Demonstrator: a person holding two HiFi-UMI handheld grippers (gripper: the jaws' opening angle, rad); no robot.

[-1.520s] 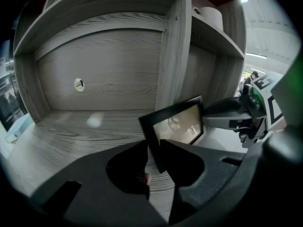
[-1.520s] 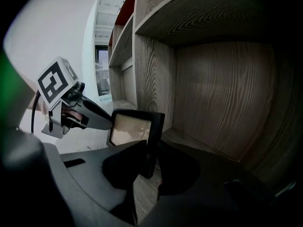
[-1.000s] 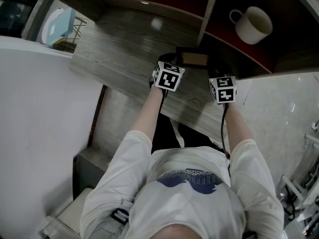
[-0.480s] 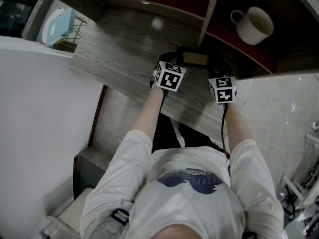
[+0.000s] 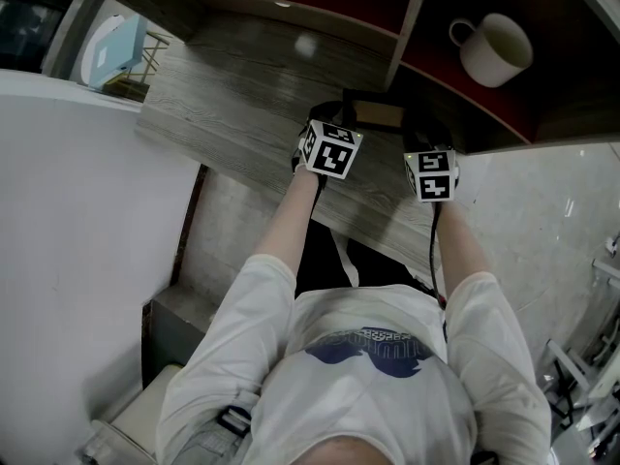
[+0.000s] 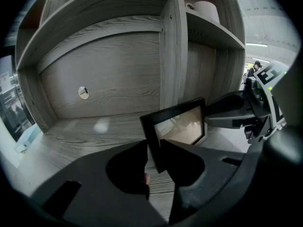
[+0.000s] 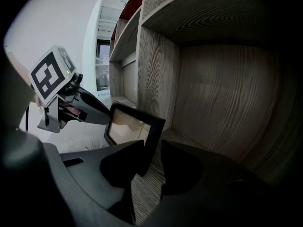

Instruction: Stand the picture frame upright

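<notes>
A black picture frame [image 6: 177,126] with a pale beige picture stands nearly upright on the grey wooden shelf board [image 5: 242,105], close to the vertical divider. My left gripper [image 6: 152,146] is shut on the frame's left edge. My right gripper [image 7: 151,148] straddles the frame's [image 7: 135,126] right edge. Its jaws have just been opening, and a sliver of wood shows between the edge and the right jaw. In the head view the frame [image 5: 380,114] sits between the left gripper [image 5: 334,124] and the right gripper [image 5: 423,132], mostly hidden by them.
A white mug [image 5: 492,48] stands on its own shelf to the right of the divider [image 5: 405,17]. The shelf's back panel [image 6: 109,74] and the divider [image 6: 173,51] rise close behind the frame. A white wall [image 5: 77,211] lies to the left.
</notes>
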